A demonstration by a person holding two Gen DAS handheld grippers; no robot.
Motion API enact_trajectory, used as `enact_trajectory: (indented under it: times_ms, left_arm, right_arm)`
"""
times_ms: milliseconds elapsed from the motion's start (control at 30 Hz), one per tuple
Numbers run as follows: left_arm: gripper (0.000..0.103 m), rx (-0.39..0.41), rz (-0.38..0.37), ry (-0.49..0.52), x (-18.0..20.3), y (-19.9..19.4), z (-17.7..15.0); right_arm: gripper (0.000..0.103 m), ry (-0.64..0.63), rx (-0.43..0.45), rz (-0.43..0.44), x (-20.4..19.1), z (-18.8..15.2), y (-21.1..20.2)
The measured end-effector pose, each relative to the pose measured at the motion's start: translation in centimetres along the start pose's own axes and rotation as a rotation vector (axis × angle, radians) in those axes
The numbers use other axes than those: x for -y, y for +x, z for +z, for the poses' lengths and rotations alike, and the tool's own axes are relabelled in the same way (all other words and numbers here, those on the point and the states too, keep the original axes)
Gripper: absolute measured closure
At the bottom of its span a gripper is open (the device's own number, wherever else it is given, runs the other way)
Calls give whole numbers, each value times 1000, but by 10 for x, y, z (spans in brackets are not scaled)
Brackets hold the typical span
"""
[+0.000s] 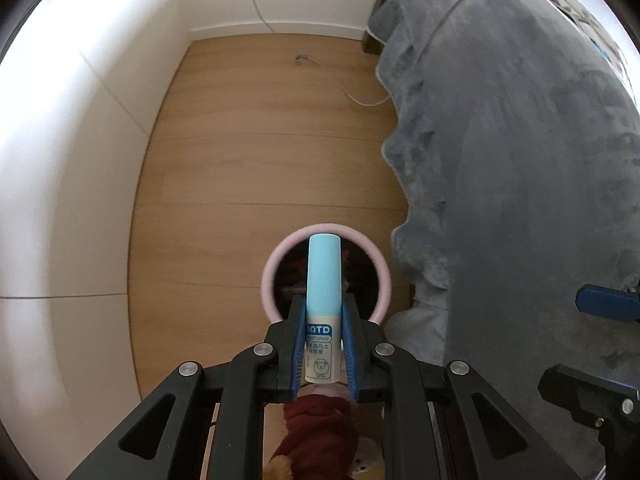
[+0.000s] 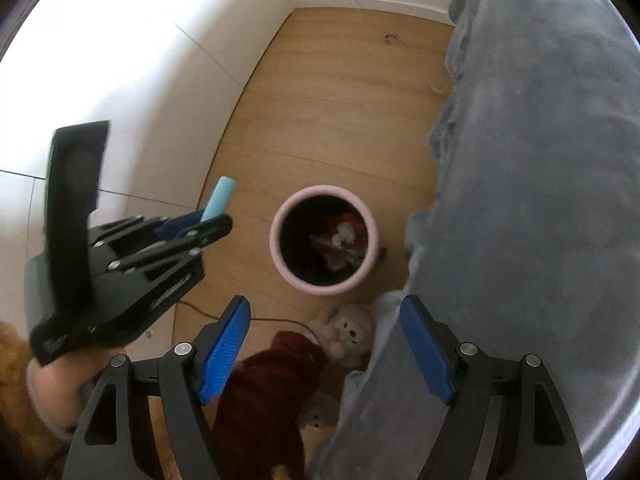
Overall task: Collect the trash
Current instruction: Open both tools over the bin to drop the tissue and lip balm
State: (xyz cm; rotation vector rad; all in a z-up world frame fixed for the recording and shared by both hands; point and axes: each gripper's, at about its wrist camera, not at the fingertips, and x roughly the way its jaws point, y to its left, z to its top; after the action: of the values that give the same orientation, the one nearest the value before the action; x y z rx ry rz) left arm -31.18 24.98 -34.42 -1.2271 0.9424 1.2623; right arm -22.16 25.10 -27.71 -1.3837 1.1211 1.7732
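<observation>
Left gripper [image 1: 323,344] clenched on a light-blue lip balm stick [image 1: 323,292], held upright above the pink-rimmed trash bin [image 2: 280,240] on the wood-plank floor [image 1: 260,140]. Right gripper [image 2: 324,352] released, blue pads spread with nothing between, above a plush bear [image 2: 348,332] and dark red cloth [image 2: 272,380]. White wall panels [image 1: 80,160] at left; grey fleece blanket [image 1: 520,160] draped at right (thin cable [image 1: 360,98] trailing across boards).
</observation>
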Motion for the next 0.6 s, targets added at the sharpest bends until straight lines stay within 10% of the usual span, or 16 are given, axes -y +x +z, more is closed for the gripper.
enact_trajectory:
  times_ms: [433, 467, 600]
  left_arm:
    - [80, -40, -13, 31, 10, 12, 2]
    - [75, -47, -16, 20, 7, 15, 2]
    - [1, -15, -5, 10, 4, 12, 4]
  right_arm:
    - [27, 35, 20, 14, 10, -5, -4]
    - [27, 33, 20, 15, 8, -5, -6]
    - [27, 34, 21, 15, 6, -5, -9]
